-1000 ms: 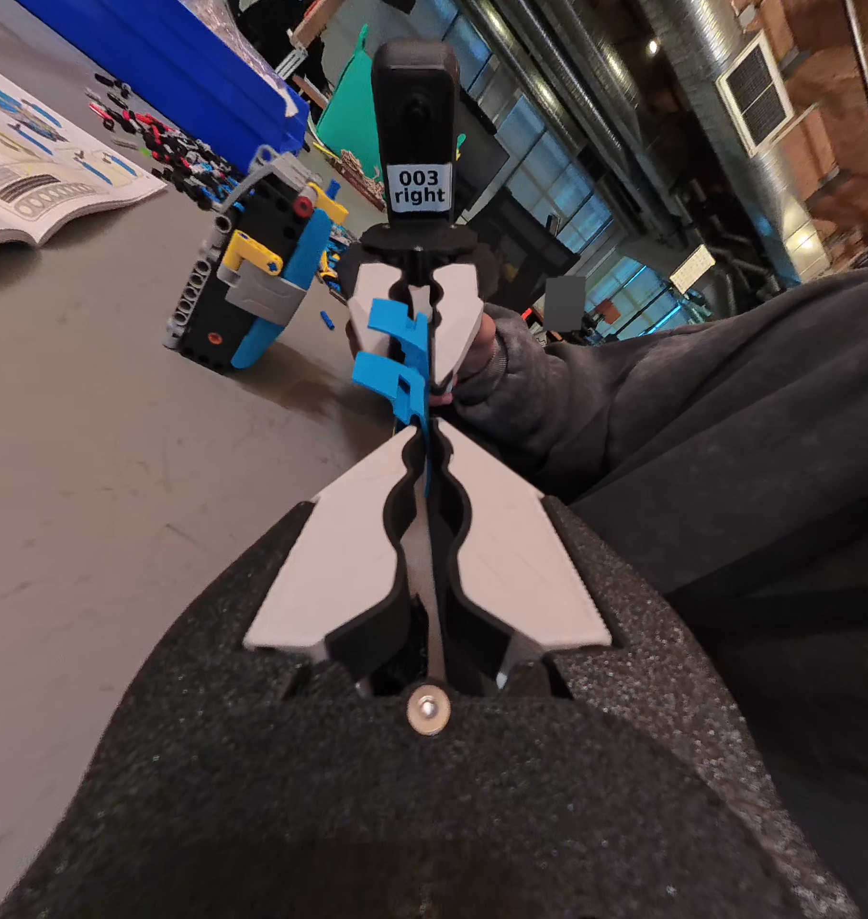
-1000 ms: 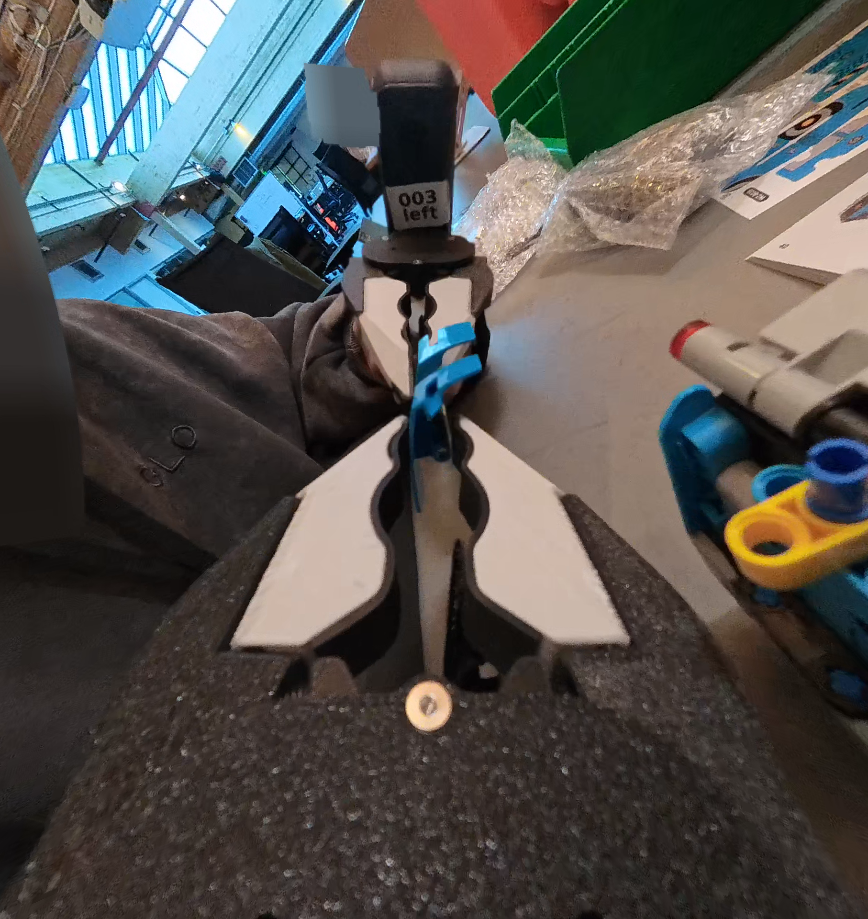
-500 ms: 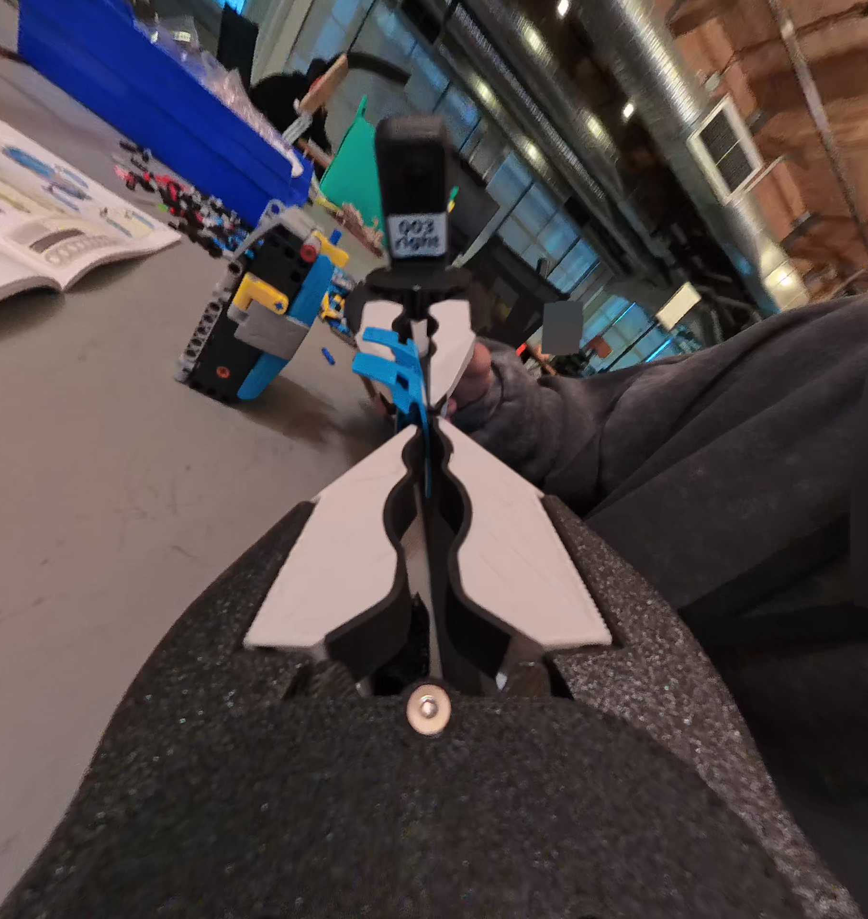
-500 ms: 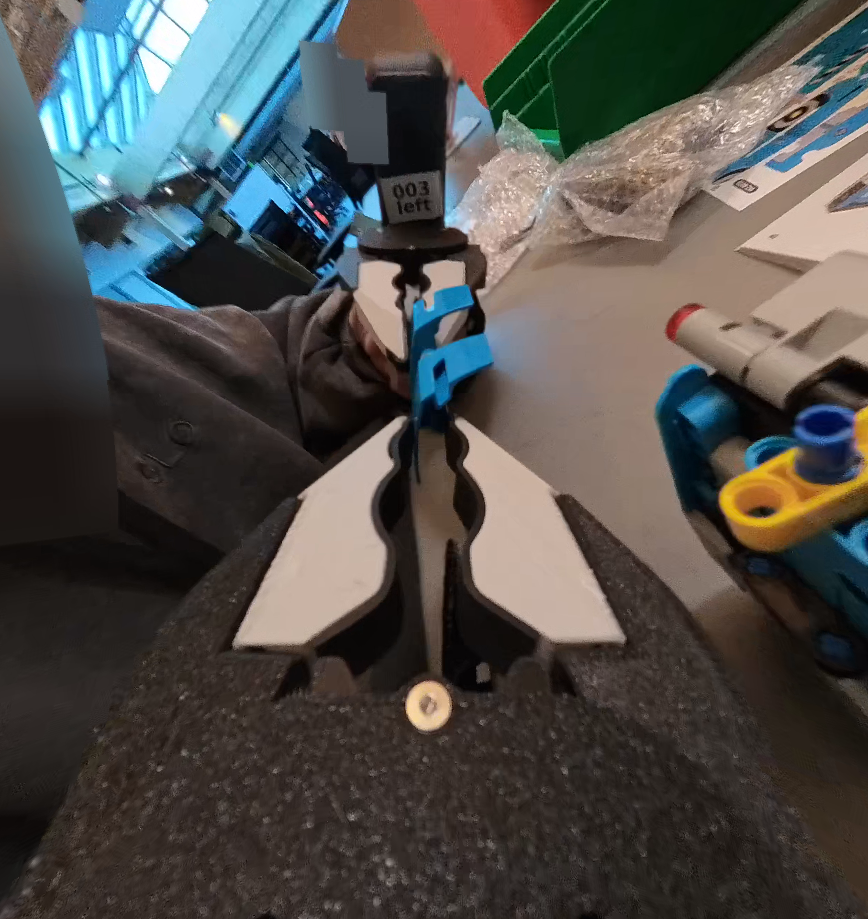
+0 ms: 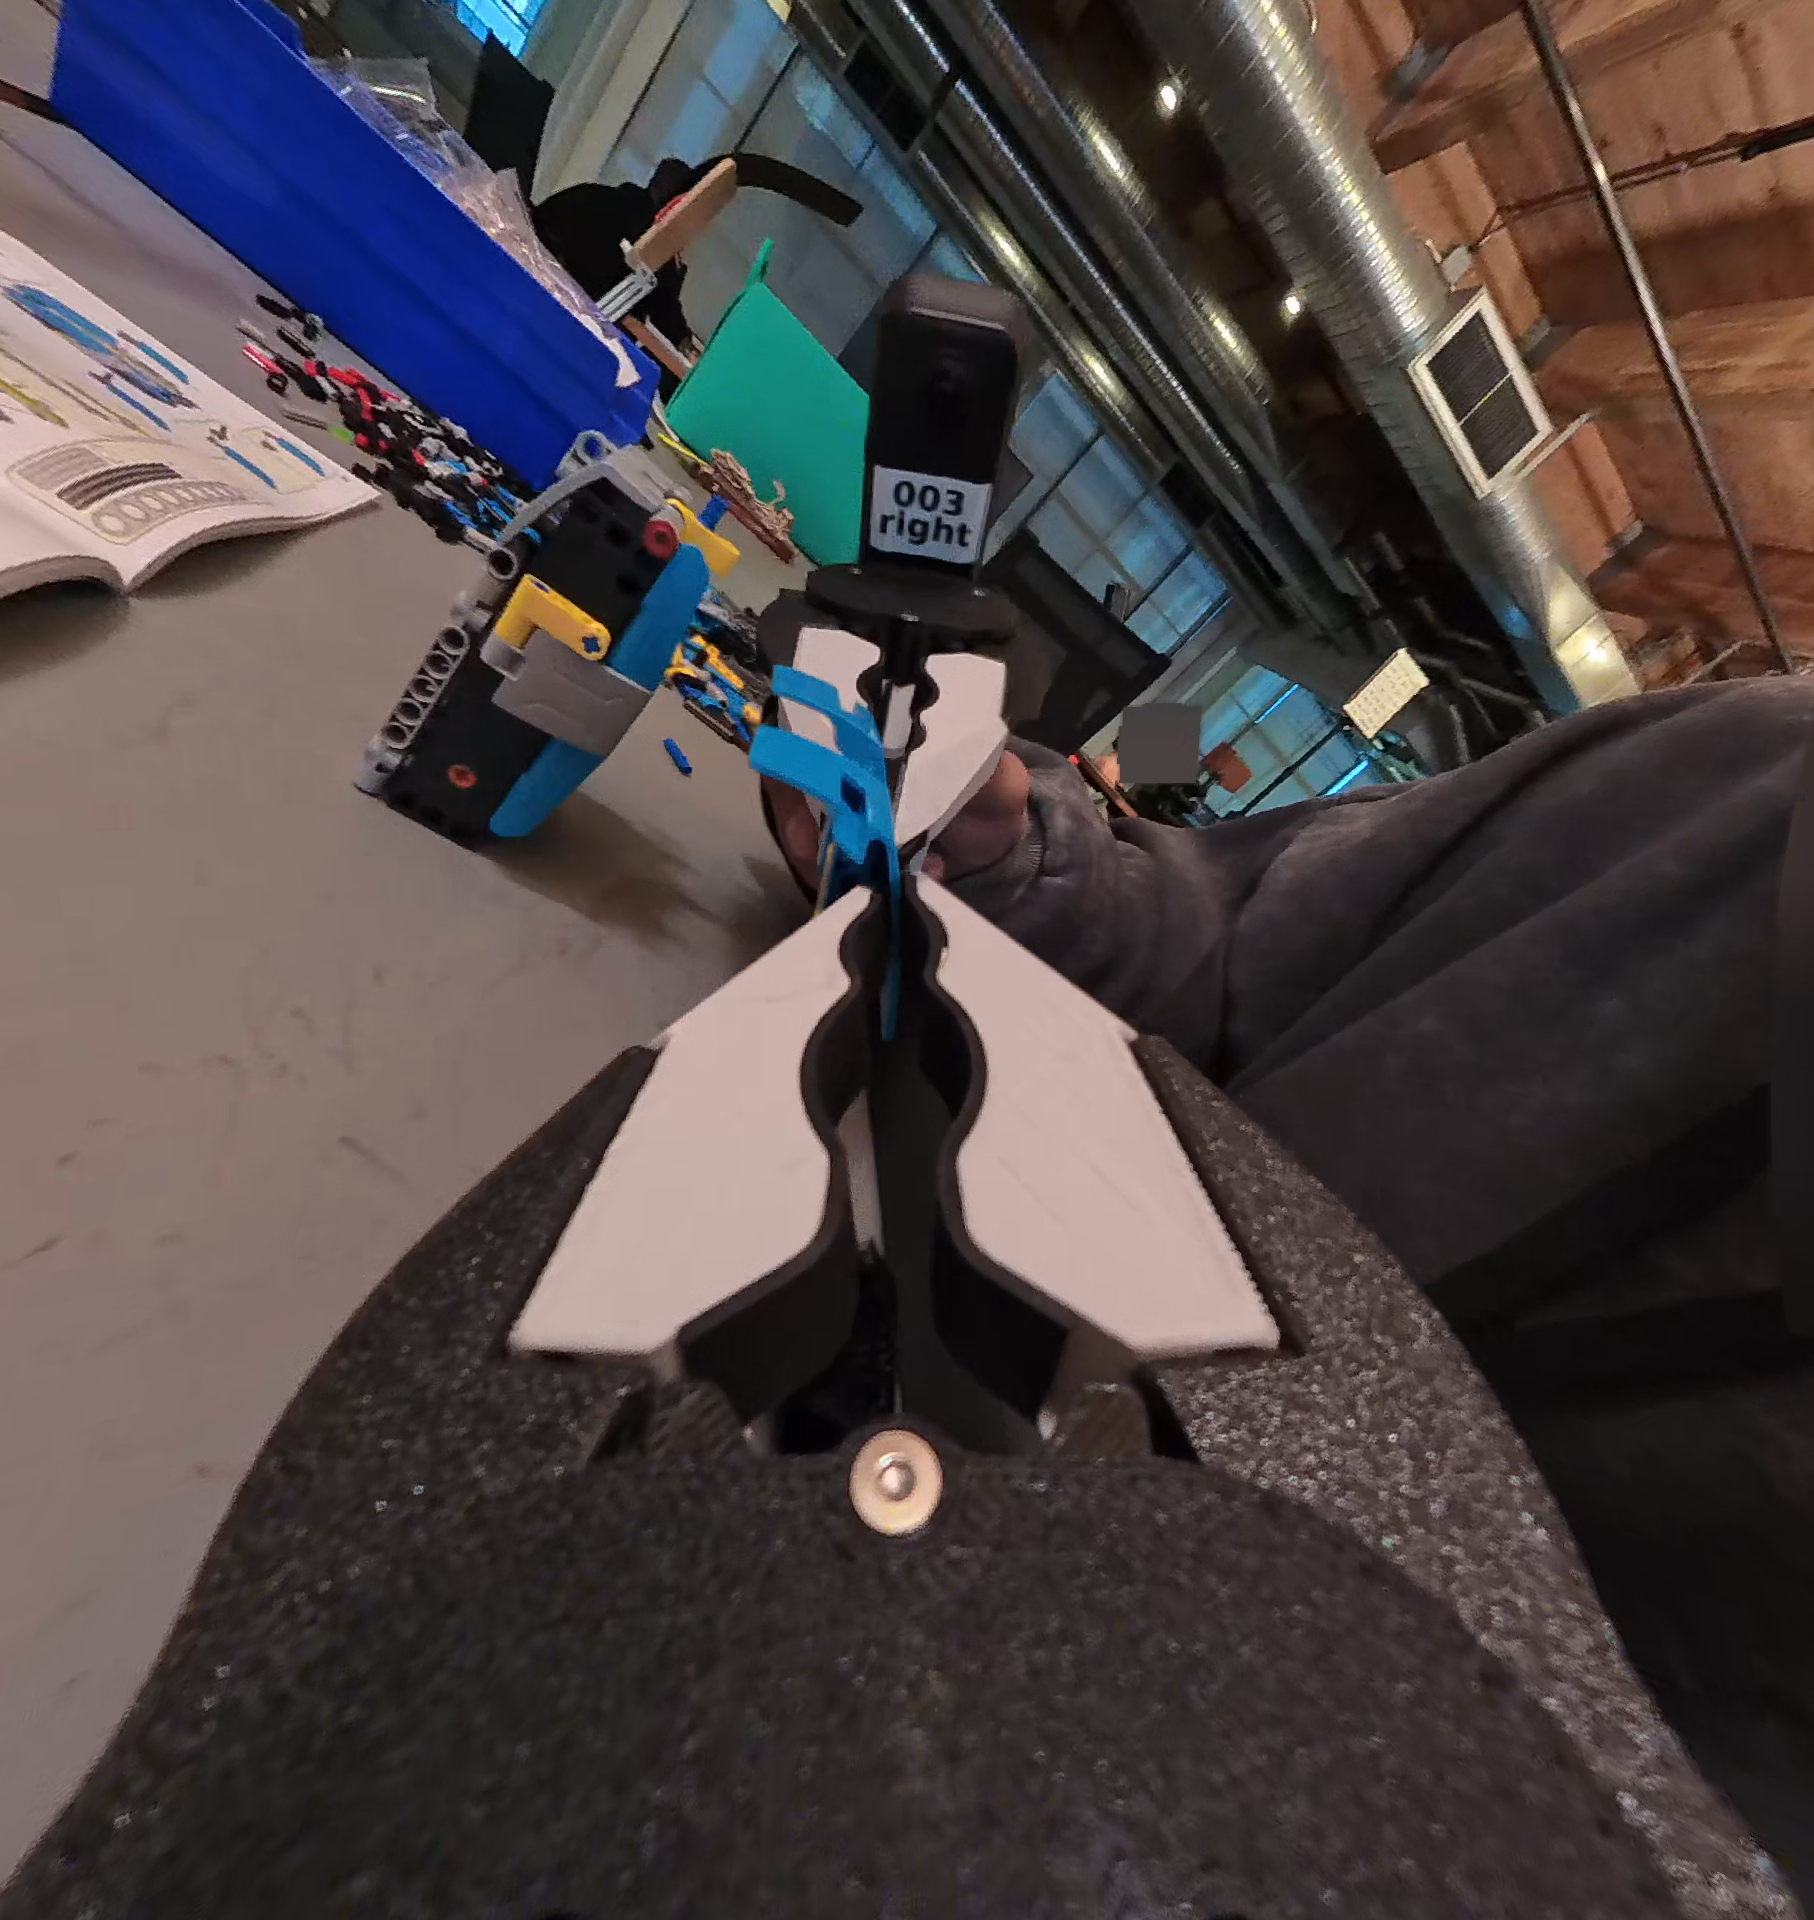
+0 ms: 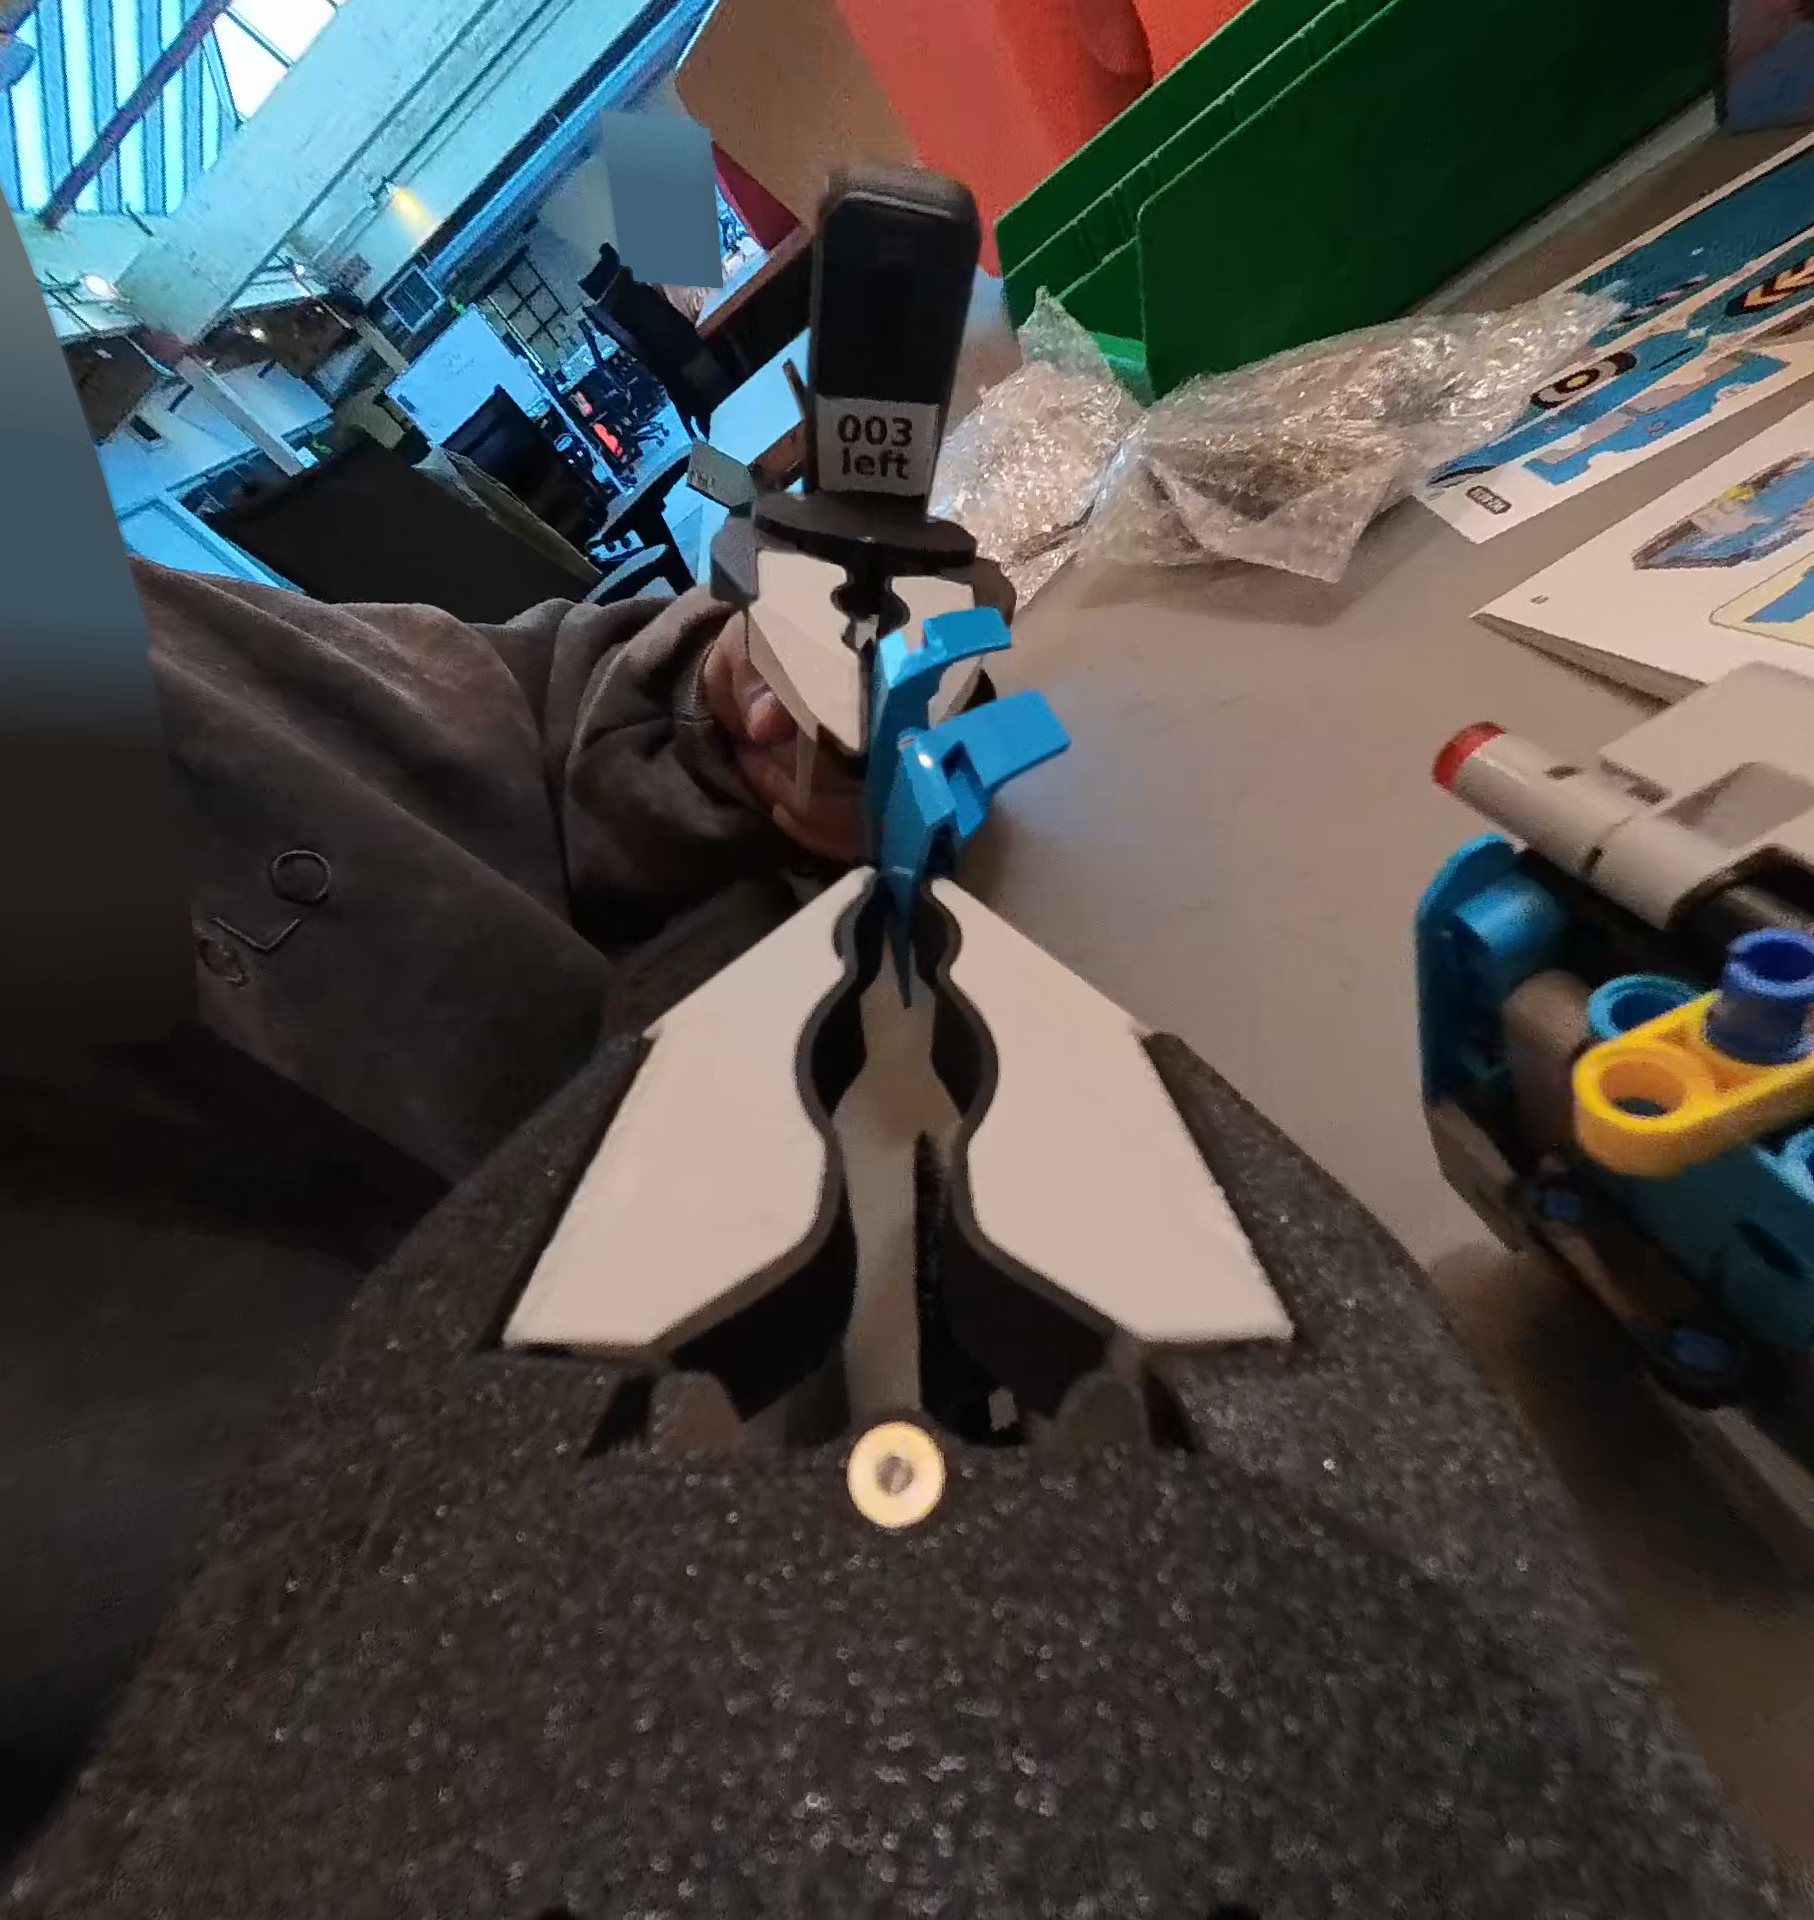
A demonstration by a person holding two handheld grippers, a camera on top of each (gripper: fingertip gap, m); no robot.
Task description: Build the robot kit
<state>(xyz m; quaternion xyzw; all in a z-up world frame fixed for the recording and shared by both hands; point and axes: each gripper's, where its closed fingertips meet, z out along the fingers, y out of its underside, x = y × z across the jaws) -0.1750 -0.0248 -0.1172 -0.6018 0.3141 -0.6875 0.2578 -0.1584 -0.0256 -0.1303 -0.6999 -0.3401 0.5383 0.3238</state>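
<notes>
Two curved blue plastic panel pieces (image 5: 815,764) are held in the air between my two grippers, which face each other tip to tip. My left gripper (image 5: 890,899) is shut on the near end of the blue pieces. My right gripper (image 5: 898,821) faces it, shut on their far end. In the right wrist view, my right gripper (image 6: 898,883) clamps the blue pieces (image 6: 950,769) and the left gripper (image 6: 851,748) is behind them. A partly built brick model (image 5: 560,675) in black, blue, grey and yellow stands on the grey table (image 5: 207,987), left of the grippers; it also shows in the right wrist view (image 6: 1661,1039).
An open instruction booklet (image 5: 103,468) and several loose small parts (image 5: 394,426) lie by a blue bin (image 5: 311,208). Crumpled clear plastic bags (image 6: 1246,447), a green bin (image 6: 1350,208) and printed sheets (image 6: 1713,520) are beyond the model. A person's dark grey sleeves (image 5: 1402,987) fill the side.
Both grippers stay shut on the blue pieces, tip to tip. The pair has tilted and shifted a little, and the blue pieces have turned slightly. The model has not moved.
</notes>
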